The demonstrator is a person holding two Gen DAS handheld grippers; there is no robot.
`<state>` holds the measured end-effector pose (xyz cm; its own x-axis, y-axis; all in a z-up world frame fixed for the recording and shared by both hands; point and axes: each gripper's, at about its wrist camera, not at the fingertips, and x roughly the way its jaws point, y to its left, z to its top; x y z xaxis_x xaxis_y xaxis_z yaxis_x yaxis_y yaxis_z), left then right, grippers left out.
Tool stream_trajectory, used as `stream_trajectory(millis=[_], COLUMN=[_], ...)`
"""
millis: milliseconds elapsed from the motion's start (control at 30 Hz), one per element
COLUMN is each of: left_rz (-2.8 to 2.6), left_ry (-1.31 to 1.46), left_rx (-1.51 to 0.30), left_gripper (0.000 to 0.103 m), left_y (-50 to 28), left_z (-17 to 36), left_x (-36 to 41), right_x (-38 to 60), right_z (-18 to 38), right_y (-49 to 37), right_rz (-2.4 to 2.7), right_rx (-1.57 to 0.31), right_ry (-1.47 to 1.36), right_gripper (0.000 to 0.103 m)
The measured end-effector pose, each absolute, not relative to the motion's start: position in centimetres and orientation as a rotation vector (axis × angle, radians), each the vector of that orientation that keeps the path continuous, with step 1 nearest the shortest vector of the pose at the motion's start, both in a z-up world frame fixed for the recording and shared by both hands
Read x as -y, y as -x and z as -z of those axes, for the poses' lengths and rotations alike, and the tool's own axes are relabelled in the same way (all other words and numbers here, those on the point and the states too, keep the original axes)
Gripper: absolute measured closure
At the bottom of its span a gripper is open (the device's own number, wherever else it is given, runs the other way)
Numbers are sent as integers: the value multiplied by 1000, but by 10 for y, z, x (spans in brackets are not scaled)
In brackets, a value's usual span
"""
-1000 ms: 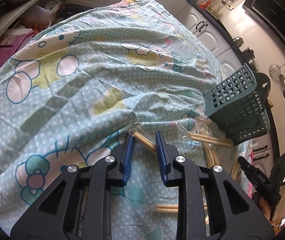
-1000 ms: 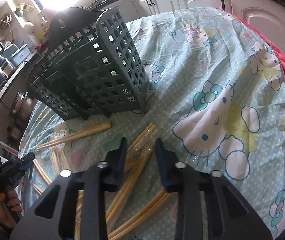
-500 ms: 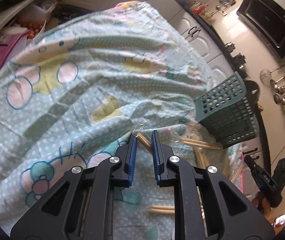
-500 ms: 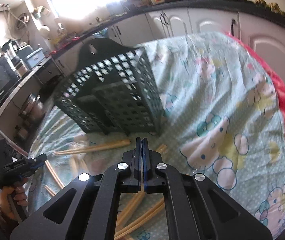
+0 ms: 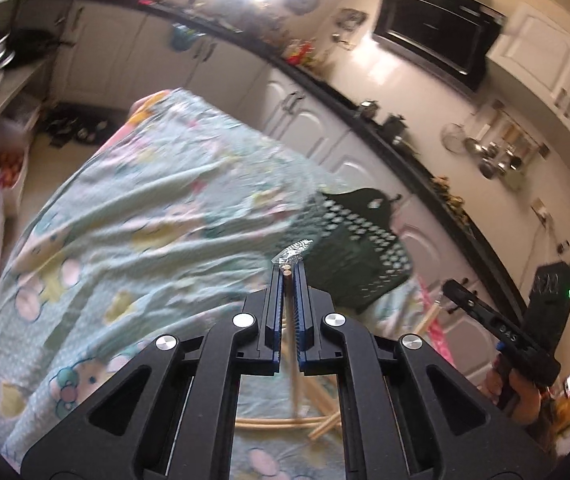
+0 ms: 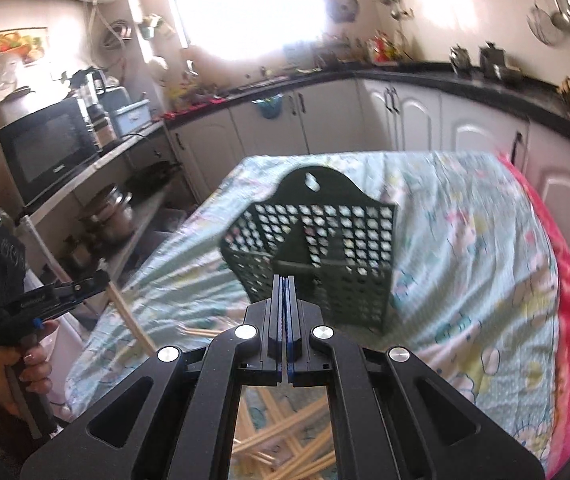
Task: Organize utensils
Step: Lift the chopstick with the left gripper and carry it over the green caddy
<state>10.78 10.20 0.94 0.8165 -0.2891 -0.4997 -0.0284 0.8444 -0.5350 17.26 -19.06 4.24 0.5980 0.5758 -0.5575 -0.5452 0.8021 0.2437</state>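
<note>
- Left gripper (image 5: 289, 270) clenched on wrapped chopsticks (image 5: 286, 269), lifted above the tablecloth (image 5: 133, 216).
- Right gripper (image 6: 285, 280) clamped tight, seemingly empty; view blurred.
- Green utensil basket (image 6: 317, 248) ahead; dangling pair might snag its rim or slip.

Cartoon-print tablecloth (image 6: 465, 240), microwave (image 6: 45, 148), white cabinets (image 6: 405, 120)

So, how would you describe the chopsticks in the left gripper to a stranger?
On the table with the cartoon-cat cloth stands a dark green utensil basket. In front of it, the left gripper is shut on wooden chopsticks. Unlike the loose chopsticks on the cloth, these are in the air and end in crinkled clear wrapper.
</note>
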Motion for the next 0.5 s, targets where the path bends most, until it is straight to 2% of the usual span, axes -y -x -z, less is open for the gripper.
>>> stream_trajectory(millis=[500], left_rz=[299], left_ry=[434], left_rx=[-487], left_gripper=[101], left_y=[-138], left_z=[-98], left_x=[-52], right_x=[177], right_z=[-117], right_y=[-169], right_rz=[-718], right_rx=[-533], right_ry=[-31], right_gripper=[102])
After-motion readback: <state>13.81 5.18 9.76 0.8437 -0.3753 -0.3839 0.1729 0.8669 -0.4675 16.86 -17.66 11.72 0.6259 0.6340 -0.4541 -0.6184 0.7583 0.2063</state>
